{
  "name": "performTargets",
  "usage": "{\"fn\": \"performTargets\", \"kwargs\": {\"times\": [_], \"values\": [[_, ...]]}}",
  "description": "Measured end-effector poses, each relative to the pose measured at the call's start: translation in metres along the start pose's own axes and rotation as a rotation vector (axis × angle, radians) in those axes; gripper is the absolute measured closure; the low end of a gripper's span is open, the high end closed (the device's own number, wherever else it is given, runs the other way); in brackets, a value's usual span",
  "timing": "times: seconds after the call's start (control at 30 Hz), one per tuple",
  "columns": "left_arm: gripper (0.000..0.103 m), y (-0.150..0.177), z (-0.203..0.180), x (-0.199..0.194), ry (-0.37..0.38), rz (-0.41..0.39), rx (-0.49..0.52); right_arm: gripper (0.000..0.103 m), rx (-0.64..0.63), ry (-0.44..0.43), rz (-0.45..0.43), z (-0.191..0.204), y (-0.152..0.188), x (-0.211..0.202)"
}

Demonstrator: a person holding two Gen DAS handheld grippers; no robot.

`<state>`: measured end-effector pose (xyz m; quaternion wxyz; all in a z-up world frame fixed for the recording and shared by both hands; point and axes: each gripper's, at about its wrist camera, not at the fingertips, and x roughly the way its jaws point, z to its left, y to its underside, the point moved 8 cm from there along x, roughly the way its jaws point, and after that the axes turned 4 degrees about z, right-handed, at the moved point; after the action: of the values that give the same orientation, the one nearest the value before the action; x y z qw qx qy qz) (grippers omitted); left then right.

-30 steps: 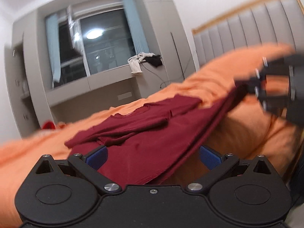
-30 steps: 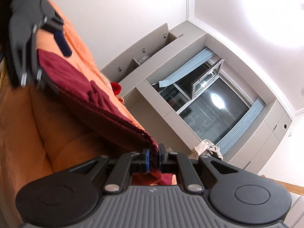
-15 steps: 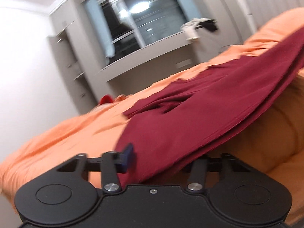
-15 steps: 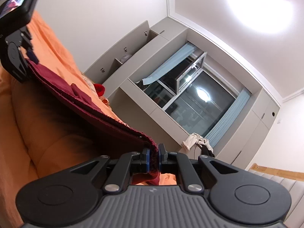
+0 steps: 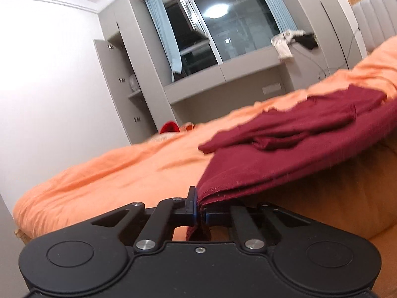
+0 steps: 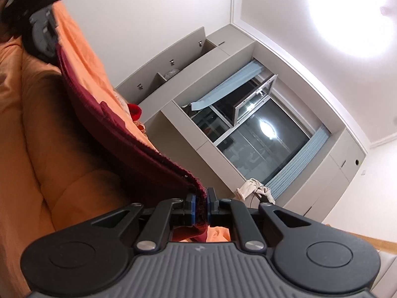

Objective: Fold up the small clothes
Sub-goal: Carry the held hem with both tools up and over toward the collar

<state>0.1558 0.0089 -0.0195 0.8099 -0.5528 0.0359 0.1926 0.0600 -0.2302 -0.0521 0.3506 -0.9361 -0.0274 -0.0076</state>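
A: Where is the maroon shirt [image 5: 292,149]?
B: On the orange bed [image 5: 111,171], one edge lifted.
A: And the grippers?
B: The left hand-held gripper [image 5: 200,213] has just closed on one corner; the right hand-held gripper [image 6: 201,207] clamps another.

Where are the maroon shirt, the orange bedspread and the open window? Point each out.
maroon shirt [image 5: 285,159]: left wrist view, on its flat body panel.
orange bedspread [image 5: 111,173]: left wrist view, on a bare stretch beside the shirt.
open window [image 5: 238,29]: left wrist view, on the dark pane.

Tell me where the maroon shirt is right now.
The maroon shirt lies on the orange bedspread, its near edge pinched by the left gripper and right gripper.
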Motion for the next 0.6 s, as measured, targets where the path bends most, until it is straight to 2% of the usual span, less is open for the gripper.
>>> {"fn": "performTargets", "kwargs": {"times": [0.2,0.27,0.37,0.47,0.6], "values": [[0.098,-0.031,0.012,-0.038,0.028,-0.125,-0.014,0.096,0.089,0.034,0.020,-0.032,-0.003,-0.015],[0.098,-0.038,0.014,-0.054,0.042,-0.163,0.018,0.096,0.107,0.050,0.023,-0.045,-0.002,-0.028],[0.098,-0.044,0.013,-0.084,0.051,-0.229,0.116,0.096,0.103,0.062,0.023,-0.059,-0.003,-0.050],[0.098,-0.044,0.015,-0.117,0.086,-0.257,0.172,0.096,0.101,0.074,0.022,-0.070,-0.007,-0.077],[0.098,-0.048,0.029,-0.163,0.162,-0.274,0.158,0.096,0.129,0.099,0.001,-0.087,-0.018,-0.113]]}}
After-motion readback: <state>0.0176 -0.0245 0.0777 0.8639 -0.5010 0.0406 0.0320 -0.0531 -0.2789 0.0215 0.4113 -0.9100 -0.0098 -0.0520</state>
